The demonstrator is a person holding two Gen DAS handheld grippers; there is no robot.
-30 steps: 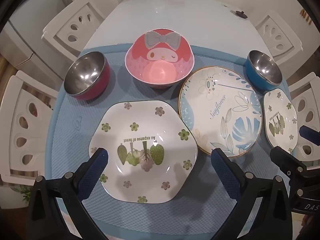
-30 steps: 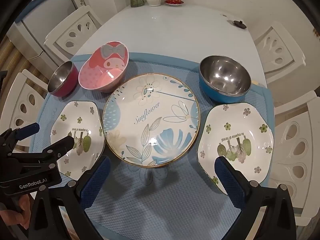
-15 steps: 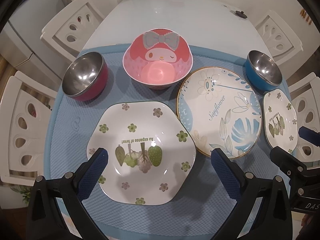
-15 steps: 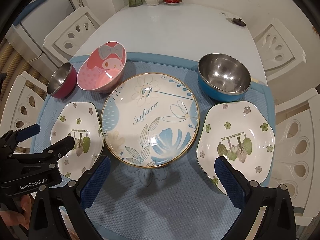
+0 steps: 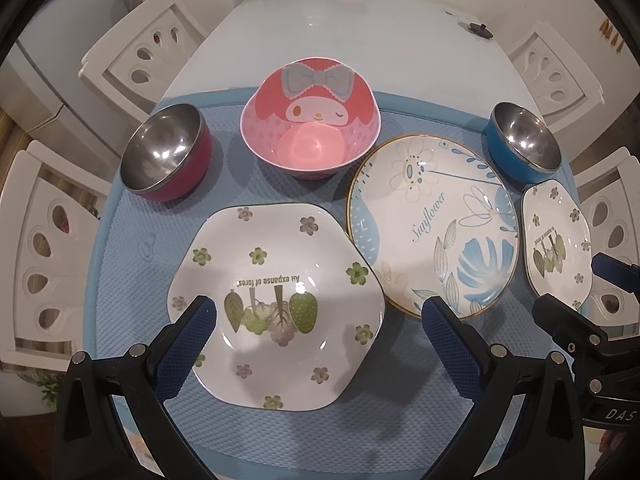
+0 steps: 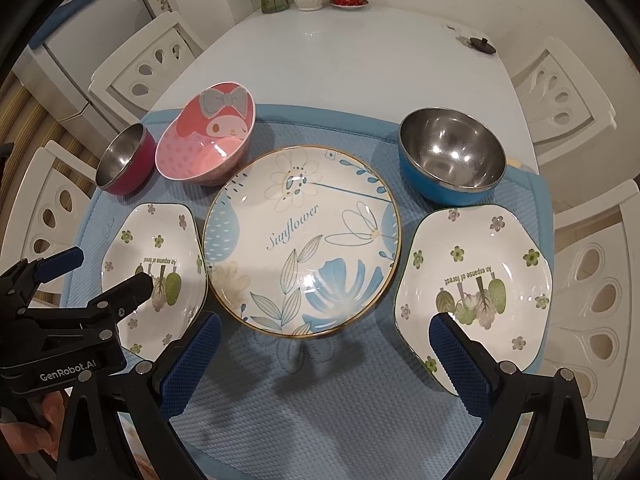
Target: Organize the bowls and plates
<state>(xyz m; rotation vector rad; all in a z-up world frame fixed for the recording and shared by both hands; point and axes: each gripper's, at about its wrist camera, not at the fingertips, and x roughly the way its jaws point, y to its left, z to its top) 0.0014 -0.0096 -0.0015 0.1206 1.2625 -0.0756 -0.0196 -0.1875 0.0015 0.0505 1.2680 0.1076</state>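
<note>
Left wrist view: left gripper (image 5: 316,320) hovers wide open, empty, over the near-left hexagonal plate (image 5: 276,304) on the blue mat (image 5: 132,264). Right gripper (image 6: 324,340) is also spread, holding nothing, between the round Sunflower plate (image 6: 300,244) and right hexagonal plate (image 6: 476,280). Pink bowl (image 5: 310,140), red steel bowl (image 5: 166,152) and blue steel bowl (image 6: 452,160) sit behind. Nothing stacked yet; looks like approach phase. Next move likely needs a rim pinch on one hexagonal plate.

Left claw (image 5: 318,320) gapes wide above a hexagonal plate (image 5: 276,276); 3 bowls beyond.
</note>
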